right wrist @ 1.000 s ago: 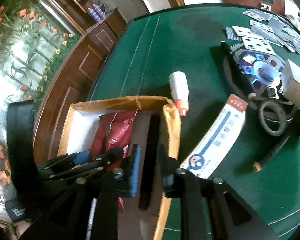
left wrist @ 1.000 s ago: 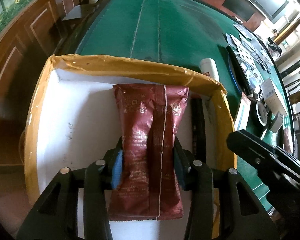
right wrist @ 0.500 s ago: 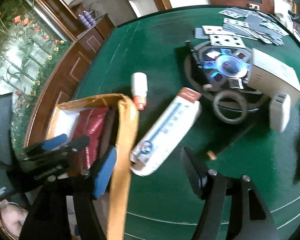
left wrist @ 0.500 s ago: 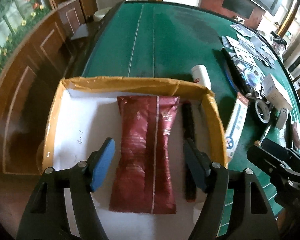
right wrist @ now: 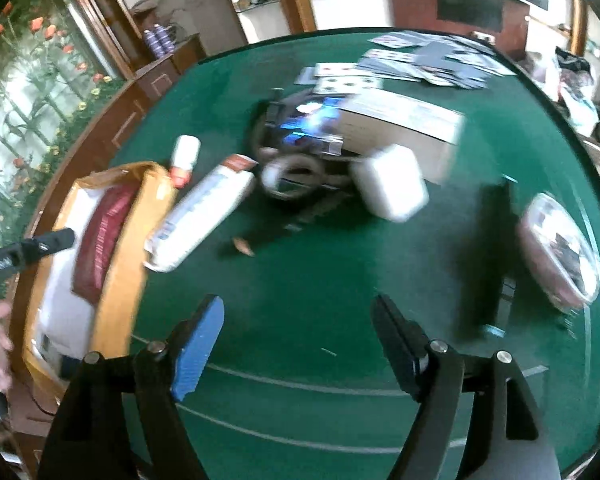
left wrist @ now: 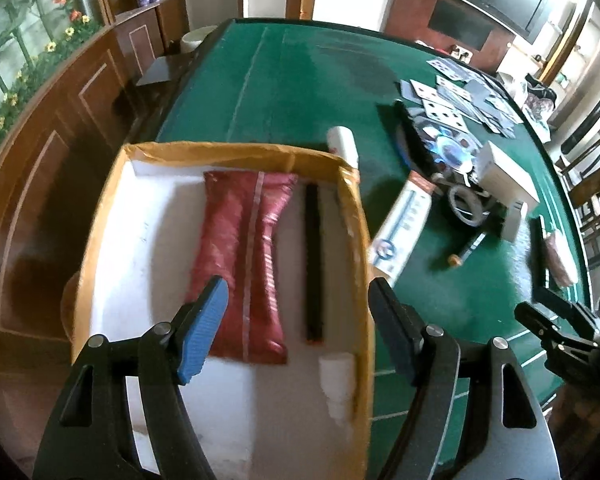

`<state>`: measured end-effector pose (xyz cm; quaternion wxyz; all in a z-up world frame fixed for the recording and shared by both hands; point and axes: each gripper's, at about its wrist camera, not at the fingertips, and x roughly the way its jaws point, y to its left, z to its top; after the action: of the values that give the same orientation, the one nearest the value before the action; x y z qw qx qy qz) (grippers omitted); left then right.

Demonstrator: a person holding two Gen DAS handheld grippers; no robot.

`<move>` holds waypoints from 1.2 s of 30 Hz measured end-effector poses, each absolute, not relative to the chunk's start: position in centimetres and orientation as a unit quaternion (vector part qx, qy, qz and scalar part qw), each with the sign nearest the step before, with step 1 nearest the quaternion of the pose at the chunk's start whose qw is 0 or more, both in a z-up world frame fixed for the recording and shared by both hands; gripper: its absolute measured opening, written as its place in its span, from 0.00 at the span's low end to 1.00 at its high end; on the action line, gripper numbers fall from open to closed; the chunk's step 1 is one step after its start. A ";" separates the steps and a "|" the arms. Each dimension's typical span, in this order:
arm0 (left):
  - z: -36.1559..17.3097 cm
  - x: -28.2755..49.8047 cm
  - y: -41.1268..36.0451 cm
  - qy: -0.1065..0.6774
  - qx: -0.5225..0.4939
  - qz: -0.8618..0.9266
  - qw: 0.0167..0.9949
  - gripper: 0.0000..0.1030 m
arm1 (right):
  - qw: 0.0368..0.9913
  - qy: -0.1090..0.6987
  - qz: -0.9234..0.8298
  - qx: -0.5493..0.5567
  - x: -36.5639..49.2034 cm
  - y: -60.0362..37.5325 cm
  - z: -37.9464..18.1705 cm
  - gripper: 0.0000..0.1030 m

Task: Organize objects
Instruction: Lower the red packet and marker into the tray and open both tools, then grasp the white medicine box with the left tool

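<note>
A cardboard box [left wrist: 354, 216] with a white lining stands at the green table's left end. Inside it lie a dark red foil packet [left wrist: 246, 248] and a slim black bar [left wrist: 313, 264]. My left gripper [left wrist: 296, 312] hangs above the box, its jaws opening, nothing between them. My right gripper [right wrist: 298, 330] is over bare green felt to the right of the box [right wrist: 124, 256], its jaws opening and empty. Beyond it lie a long white carton [right wrist: 204, 212], a white bottle with a red cap [right wrist: 184, 158], a tape roll [right wrist: 290, 174] and a white block [right wrist: 394, 188].
Playing cards [right wrist: 412, 60], a round blue tray [left wrist: 444, 144] and a white box [right wrist: 404, 126] crowd the far right of the table. A black strip [right wrist: 484, 252] and a clear-lidded packet [right wrist: 558, 248] lie at the right. Wooden panelling [left wrist: 60, 128] borders the left. A hand [right wrist: 2, 340] shows at the left edge.
Both grippers let go and spread their jaws. The left one rose off the red packet. The right one left the black bar in the box and swung right over the felt.
</note>
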<state>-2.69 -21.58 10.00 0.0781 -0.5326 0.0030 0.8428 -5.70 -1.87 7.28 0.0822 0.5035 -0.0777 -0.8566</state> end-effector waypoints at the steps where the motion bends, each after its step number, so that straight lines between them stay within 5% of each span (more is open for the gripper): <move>1: 10.0 -2.6 -21.2 0.003 -0.533 0.842 0.080 0.74 | 0.076 -0.079 -0.857 0.504 -5.1 -1.0 7.1 0.75; 16: 7.2 -7.7 -9.0 0.147 -0.560 0.800 0.158 0.78 | 0.045 -0.094 -0.861 0.497 -1.1 7.0 8.0 0.76; 28: 1.6 -10.4 -7.1 0.209 -0.590 0.764 0.157 0.76 | -0.011 -0.125 -0.862 0.492 1.3 12.6 8.4 0.76; 32: 2.1 -10.4 -7.6 0.168 -0.598 0.764 0.175 0.42 | -0.013 -0.129 -0.863 0.489 1.2 13.4 8.6 0.76; 36: 2.5 -9.4 -7.3 0.179 -0.591 0.769 0.166 0.39 | -0.010 -0.130 -0.865 0.485 0.7 14.5 8.8 0.76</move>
<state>-9.45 -7.32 2.46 0.1662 -0.5910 0.1785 0.7689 0.65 14.49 8.83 -0.0102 0.4846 -0.1300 -0.8650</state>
